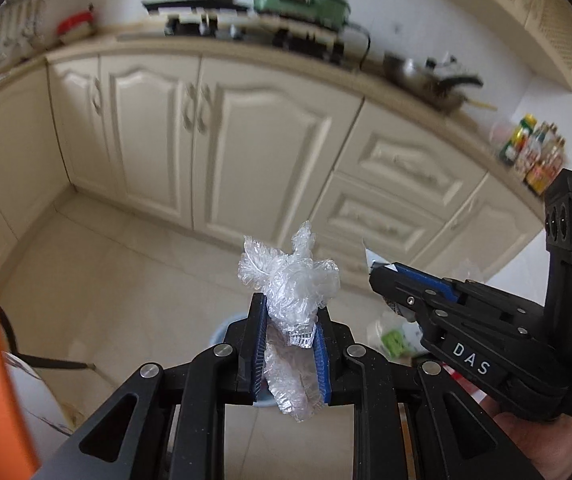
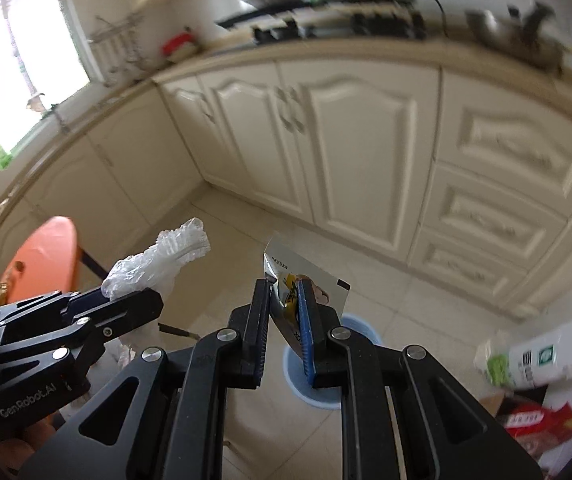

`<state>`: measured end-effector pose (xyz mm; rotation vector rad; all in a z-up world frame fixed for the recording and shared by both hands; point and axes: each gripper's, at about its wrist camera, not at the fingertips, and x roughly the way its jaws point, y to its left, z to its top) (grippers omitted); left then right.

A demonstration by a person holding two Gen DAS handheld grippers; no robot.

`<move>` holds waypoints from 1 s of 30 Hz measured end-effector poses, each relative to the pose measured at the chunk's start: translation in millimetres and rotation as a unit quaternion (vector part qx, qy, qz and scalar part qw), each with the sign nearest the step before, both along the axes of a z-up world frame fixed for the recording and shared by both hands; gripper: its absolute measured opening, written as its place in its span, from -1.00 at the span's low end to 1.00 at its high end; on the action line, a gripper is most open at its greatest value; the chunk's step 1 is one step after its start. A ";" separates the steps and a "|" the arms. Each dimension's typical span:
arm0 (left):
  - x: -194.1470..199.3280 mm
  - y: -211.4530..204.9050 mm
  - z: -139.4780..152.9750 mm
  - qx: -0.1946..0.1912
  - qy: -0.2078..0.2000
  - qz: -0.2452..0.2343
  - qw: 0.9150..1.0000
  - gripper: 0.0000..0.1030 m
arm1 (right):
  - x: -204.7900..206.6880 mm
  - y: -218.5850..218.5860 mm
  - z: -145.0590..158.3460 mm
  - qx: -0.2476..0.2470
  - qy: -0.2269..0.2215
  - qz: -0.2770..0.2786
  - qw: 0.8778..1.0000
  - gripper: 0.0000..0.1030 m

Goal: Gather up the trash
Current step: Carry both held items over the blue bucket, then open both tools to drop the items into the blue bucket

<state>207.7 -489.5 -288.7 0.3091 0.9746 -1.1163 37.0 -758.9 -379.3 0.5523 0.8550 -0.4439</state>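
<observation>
While both grippers are loaded, we hold above the bin point(image 2: 327, 360): left gripper point(image 1: 287, 344) clamped on plastic wrap point(image 1: 289, 280), right gripper point(image 2: 286, 320) clamped on a packet point(image 2: 309, 284). Neither piece is dropped yet; more trash point(image 2: 541, 360) lies on the floor at right.

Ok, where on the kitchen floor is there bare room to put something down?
Bare floor tiles run from the cabinets to the blue bin, and left toward the corner. It is crowded at the right: a white bag and red packets. An orange chair stands at the left.
</observation>
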 end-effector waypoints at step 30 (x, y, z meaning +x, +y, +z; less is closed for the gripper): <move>40.0 -150.1 -75.1 0.090 -0.035 0.049 0.994 0.92 | -7.9 -51.7 -101.7 0.082 0.053 -0.095 0.991 1.00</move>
